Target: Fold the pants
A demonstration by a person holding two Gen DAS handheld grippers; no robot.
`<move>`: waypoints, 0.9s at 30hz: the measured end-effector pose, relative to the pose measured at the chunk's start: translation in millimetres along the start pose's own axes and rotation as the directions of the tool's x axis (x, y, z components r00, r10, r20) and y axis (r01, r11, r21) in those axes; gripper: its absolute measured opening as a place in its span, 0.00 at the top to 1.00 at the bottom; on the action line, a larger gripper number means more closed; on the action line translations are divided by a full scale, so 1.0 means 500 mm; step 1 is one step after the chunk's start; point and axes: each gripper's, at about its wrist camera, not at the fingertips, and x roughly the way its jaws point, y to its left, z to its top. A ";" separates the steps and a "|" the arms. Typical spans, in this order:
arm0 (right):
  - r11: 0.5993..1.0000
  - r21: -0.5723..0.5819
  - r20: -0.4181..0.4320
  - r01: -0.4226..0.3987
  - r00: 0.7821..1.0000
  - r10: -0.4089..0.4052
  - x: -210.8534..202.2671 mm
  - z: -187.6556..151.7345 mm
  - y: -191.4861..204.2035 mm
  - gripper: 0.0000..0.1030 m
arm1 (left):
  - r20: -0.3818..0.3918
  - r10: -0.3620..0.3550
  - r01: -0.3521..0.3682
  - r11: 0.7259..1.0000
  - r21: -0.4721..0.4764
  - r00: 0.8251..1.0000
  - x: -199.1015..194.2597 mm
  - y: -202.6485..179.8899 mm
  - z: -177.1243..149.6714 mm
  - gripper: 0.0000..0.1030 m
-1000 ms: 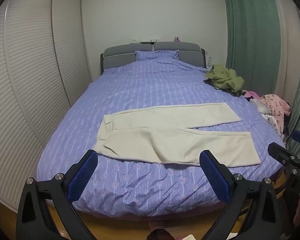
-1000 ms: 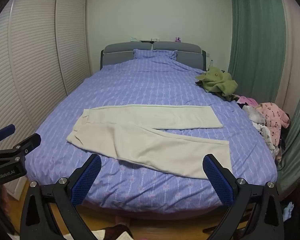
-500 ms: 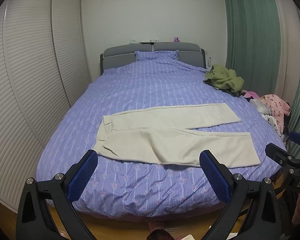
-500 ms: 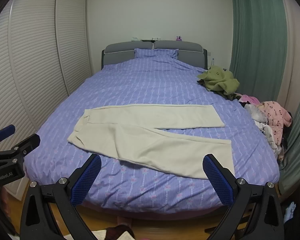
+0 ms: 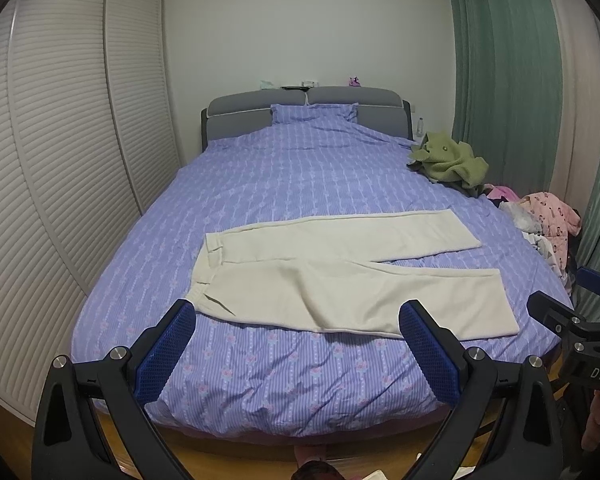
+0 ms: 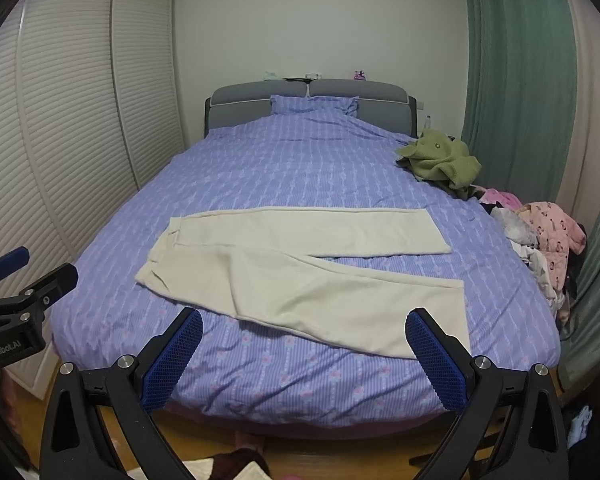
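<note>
Cream pants (image 5: pixel 340 276) lie flat across the near half of the purple bed (image 5: pixel 300 176), waistband to the left, both legs spread apart toward the right. They also show in the right wrist view (image 6: pixel 300 264). My left gripper (image 5: pixel 298 344) is open and empty, held off the bed's foot edge, short of the pants. My right gripper (image 6: pixel 304 350) is open and empty, also short of the pants, by the nearer leg's hem. Each gripper shows at the edge of the other's view.
A green garment (image 5: pixel 448 160) lies at the bed's far right. A pile of pink and white clothes (image 5: pixel 548 220) sits at the right edge. White louvred wardrobe doors (image 5: pixel 60 160) stand left, green curtains (image 5: pixel 508 80) right. Wooden floor (image 6: pixel 340 456) lies below.
Both grippers have drifted slightly, so the bed sits a little lower in view. Both stay open. The pants have not moved.
</note>
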 end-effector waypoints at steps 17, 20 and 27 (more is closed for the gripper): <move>1.000 0.000 -0.003 -0.006 1.000 0.006 0.001 0.006 -0.004 0.00 | -0.002 -0.004 0.004 1.000 -0.001 1.000 0.001 -0.001 -0.003 0.00; 1.000 0.001 -0.004 -0.007 1.000 0.007 0.002 0.006 -0.005 0.00 | -0.004 -0.005 0.005 1.000 -0.001 1.000 0.001 -0.002 -0.003 0.00; 1.000 0.002 -0.006 -0.010 1.000 0.010 0.003 0.005 -0.007 0.00 | -0.004 -0.004 0.004 1.000 -0.001 1.000 0.001 -0.004 -0.004 0.00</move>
